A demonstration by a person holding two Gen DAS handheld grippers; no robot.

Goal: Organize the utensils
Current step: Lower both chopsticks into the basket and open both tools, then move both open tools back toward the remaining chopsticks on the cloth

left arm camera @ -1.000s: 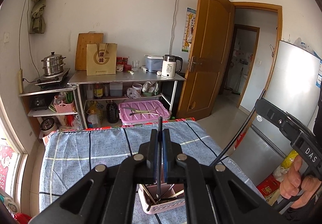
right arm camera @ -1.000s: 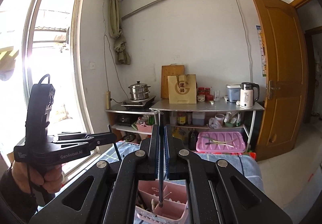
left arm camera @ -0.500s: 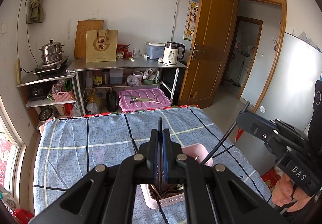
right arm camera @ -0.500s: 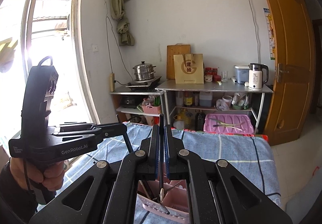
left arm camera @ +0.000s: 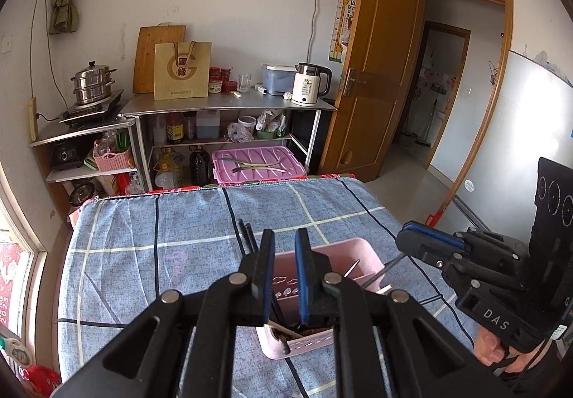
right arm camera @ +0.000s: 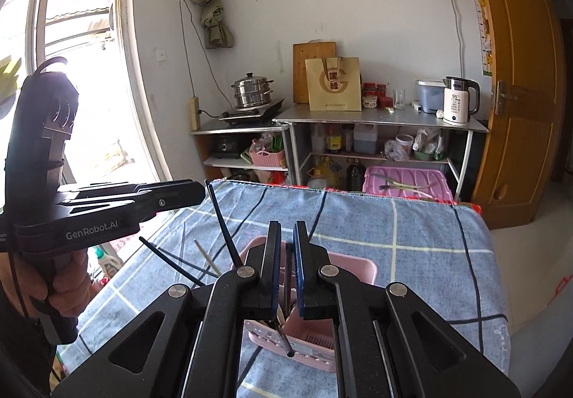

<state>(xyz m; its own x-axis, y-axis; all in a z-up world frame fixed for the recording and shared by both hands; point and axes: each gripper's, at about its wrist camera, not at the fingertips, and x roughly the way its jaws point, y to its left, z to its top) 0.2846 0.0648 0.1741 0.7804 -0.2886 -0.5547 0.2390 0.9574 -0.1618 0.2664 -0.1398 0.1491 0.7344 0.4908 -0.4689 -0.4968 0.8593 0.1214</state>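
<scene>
Both the left gripper (left arm camera: 283, 247) and right gripper (right arm camera: 285, 240) are opening above the pink plastic utensil basket (right arm camera: 352, 265), dark chopsticks (right arm camera: 224, 219) apparently released inside it, which might tip out or topple the light basket.

Upright chopsticks (right arm camera: 224, 222) crowd pink basket (left arm camera: 361, 256), surrounding tablecloth (left arm camera: 186, 219) bare

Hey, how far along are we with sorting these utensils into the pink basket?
Nearly finished, it seems. Done: several chopsticks stand in the pink basket. In hand: the left tongs and right tongs are opening over it; a dark chopstick hangs loose between the right ones, nothing clearly between the left. Left: I see no loose utensils on the checked cloth.
</scene>
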